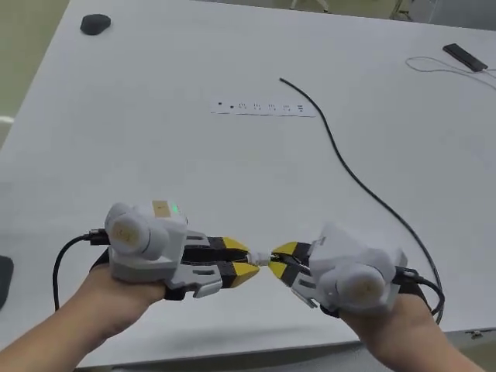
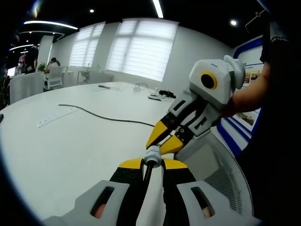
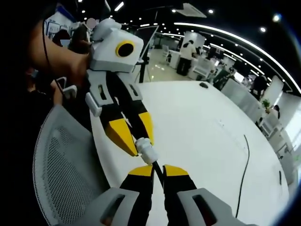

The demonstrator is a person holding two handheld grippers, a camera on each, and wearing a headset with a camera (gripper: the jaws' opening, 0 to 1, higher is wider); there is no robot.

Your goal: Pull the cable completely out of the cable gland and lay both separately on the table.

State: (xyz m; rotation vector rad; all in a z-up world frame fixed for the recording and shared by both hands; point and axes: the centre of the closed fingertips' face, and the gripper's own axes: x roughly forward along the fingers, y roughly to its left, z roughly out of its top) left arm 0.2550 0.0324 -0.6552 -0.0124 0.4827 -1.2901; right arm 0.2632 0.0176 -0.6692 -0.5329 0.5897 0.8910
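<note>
The white table was found largely bare. A long black lead was laid across its right half, and where its near end ran could not be told. A white power strip was seen flat near the middle, well apart from the work.

The two grippers were held tip to tip above the near edge of the table. The left gripper was brought in from the left and the right gripper from the right.

In the right gripper view, the small white cable gland was observed pinched between the yellow tips of the left gripper, whose jaws were narrowed onto it. The thin black cable was seen emerging from the gland and passing straight between the right gripper's jaws, which were closed onto it just beside the gland. How much cable lay beyond either grip could not be determined.

Progress was judged to be early. Both parts had been gripped and raised off the table, but the cable was seated in the gland and no gap was noted between the two tips. The pull apart, the full withdrawal and the separate placing of both parts on the table were judged outstanding.
</note>
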